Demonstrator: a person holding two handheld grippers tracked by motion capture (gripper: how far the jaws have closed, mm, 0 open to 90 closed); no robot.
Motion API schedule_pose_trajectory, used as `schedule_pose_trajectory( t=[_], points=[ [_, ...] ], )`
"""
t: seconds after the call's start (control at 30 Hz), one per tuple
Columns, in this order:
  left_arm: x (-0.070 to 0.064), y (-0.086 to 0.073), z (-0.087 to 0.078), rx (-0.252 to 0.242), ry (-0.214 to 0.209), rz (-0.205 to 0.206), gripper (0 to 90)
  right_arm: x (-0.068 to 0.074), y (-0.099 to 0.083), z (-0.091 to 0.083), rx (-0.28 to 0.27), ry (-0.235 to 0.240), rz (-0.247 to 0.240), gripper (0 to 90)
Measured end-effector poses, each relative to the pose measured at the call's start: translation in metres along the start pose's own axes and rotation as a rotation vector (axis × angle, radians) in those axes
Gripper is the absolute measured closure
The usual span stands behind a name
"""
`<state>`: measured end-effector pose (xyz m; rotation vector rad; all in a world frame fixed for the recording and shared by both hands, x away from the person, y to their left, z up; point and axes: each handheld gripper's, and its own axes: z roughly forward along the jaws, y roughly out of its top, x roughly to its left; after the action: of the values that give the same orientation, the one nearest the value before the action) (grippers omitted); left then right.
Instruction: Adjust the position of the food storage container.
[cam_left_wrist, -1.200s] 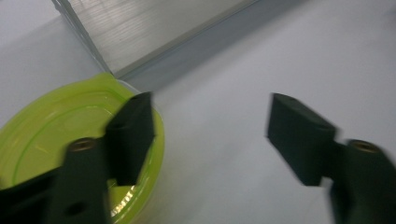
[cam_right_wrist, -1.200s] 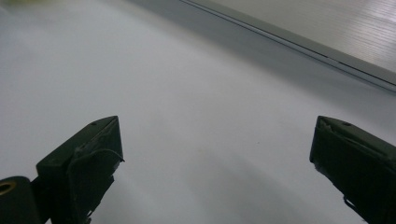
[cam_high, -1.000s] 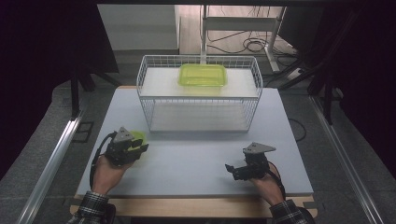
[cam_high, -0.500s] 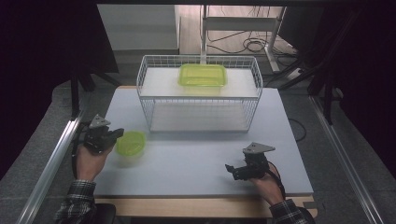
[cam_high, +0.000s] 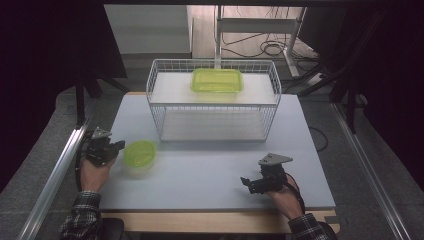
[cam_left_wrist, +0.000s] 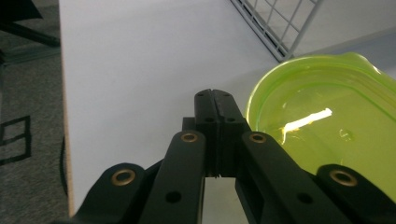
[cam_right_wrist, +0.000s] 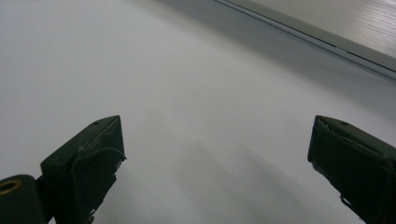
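A small lime-green plastic container (cam_high: 139, 152) stands on the white table (cam_high: 210, 170) at the front left. My left gripper (cam_high: 119, 145) rests just left of it, jaws pressed together with nothing between them. In the left gripper view, the shut left gripper (cam_left_wrist: 215, 99) lies beside the container's (cam_left_wrist: 327, 135) rim, a little apart from it. Near the front right edge, my right gripper (cam_high: 246, 183) is held low over the table. The right gripper view has my right gripper (cam_right_wrist: 217, 140) open wide over bare tabletop.
A white wire basket (cam_high: 212, 117) stands at the back middle of the table. A larger lime-green lidded container (cam_high: 217, 80) sits on a white board at its top. The basket's corner (cam_left_wrist: 275, 28) is close beyond the small container. Metal rails run along both sides.
My left gripper let go of the small green container and drew back to the left, shutting empty. The container stays on the table. The right gripper has not moved.
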<state>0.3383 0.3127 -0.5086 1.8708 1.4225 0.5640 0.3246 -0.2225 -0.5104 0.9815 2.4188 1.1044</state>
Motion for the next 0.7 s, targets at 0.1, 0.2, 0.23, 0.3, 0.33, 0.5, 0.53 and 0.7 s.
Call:
schedule_pose_trajectory(
  t=[0.1,0.2,0.23,0.3,0.33,0.5,0.53,0.7],
  points=[
    [-0.003,-0.001,0.003,0.010,-0.001,0.011,90.0,0.000,0.000,0.000,0.004,0.002,-0.003,3.7],
    [-0.007,-0.002,0.003,0.011,-0.001,0.014,90.0,0.001,0.000,0.000,0.005,0.002,-0.005,3.8],
    [-0.007,-0.002,0.003,0.010,0.002,0.015,90.0,0.000,0.000,0.000,0.006,0.003,-0.004,3.8],
    [-0.010,-0.003,0.002,0.009,0.004,0.017,90.0,0.000,0.000,0.000,0.007,0.004,-0.005,3.8],
    [-0.011,-0.003,0.002,0.008,0.002,0.017,90.0,0.000,0.000,0.000,0.008,0.004,-0.005,3.8],
    [-0.021,-0.004,0.002,0.008,-0.007,0.023,90.0,0.001,0.000,0.001,0.013,0.008,-0.009,4.0],
    [-0.024,-0.004,0.002,0.009,-0.013,0.025,90.0,0.001,-0.001,0.001,0.015,0.008,-0.012,4.0],
    [-0.040,0.000,0.006,0.014,-0.026,0.049,90.0,0.001,-0.001,0.001,0.018,0.009,-0.013,4.1]
  ],
)
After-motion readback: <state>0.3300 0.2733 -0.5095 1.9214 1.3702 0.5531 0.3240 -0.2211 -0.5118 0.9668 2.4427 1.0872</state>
